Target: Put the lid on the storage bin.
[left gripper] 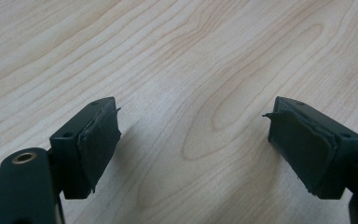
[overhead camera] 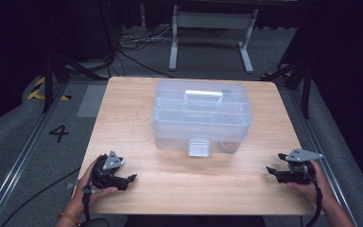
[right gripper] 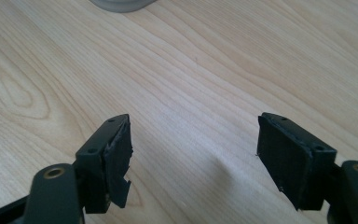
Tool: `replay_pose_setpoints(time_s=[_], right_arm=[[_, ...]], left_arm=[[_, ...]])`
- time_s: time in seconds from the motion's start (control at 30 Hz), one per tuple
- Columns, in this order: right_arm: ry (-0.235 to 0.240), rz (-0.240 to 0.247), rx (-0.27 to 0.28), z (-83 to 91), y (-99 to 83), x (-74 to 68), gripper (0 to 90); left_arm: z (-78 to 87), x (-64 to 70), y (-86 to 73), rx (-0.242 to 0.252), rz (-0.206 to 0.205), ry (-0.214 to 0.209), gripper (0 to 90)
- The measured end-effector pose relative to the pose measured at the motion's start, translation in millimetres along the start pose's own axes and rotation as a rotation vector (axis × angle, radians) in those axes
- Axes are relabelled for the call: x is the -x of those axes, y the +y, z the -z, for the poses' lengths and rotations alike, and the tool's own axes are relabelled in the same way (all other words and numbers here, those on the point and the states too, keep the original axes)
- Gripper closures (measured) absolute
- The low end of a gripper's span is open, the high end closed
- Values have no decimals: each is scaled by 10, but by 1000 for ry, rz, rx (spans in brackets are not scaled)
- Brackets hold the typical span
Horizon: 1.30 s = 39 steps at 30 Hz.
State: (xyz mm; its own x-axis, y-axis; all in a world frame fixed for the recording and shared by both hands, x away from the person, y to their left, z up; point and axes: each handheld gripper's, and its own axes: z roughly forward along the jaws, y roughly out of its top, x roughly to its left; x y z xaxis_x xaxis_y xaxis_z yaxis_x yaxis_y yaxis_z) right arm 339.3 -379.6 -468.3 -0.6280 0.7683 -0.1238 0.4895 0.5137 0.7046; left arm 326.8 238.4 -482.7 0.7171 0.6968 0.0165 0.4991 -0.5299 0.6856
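A clear plastic storage box [overhead camera: 202,116] with a white handle on its lid and a white front latch [overhead camera: 199,147] stands closed at the middle of the wooden table [overhead camera: 170,189]. My left gripper [overhead camera: 128,180] rests near the front left corner, held in a hand, its jaws open over bare wood [left gripper: 193,116]. My right gripper [overhead camera: 273,163] rests near the front right edge, also open, pointing left toward the box. In the right gripper view its jaws [right gripper: 193,140] are wide apart with nothing between them, and the box's bottom corner [right gripper: 121,4] shows at the top edge.
The floor around the table is grey carpet with cables. A white metal frame [overhead camera: 212,33] stands behind the table, and black stand legs sit at both sides. A floor rail runs along the table's left.
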Motion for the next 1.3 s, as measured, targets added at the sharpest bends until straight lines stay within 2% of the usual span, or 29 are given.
replay_pose_setpoints(time_s=[0.1,0.2,0.37,0.57,0.7,0.9,1.3], right_arm=[[-3,-15,4,21,-60,20,271],[5,-42,3,32,-123,38,268],[2,-74,3,46,-247,54,263],[24,-159,46,68,-390,98,238],[26,-155,47,69,-395,100,233],[26,-155,48,69,-395,99,233],[23,-157,46,68,-395,100,226]], left_arm=[[13,-15,-28,2,17,-14,164],[27,-17,-43,4,15,-3,161],[42,-26,-67,2,36,-5,151],[43,-28,-67,-3,45,4,141],[42,-28,-65,-2,52,12,142],[46,-32,-73,1,95,45,150],[44,-32,-71,0,94,51,148]])
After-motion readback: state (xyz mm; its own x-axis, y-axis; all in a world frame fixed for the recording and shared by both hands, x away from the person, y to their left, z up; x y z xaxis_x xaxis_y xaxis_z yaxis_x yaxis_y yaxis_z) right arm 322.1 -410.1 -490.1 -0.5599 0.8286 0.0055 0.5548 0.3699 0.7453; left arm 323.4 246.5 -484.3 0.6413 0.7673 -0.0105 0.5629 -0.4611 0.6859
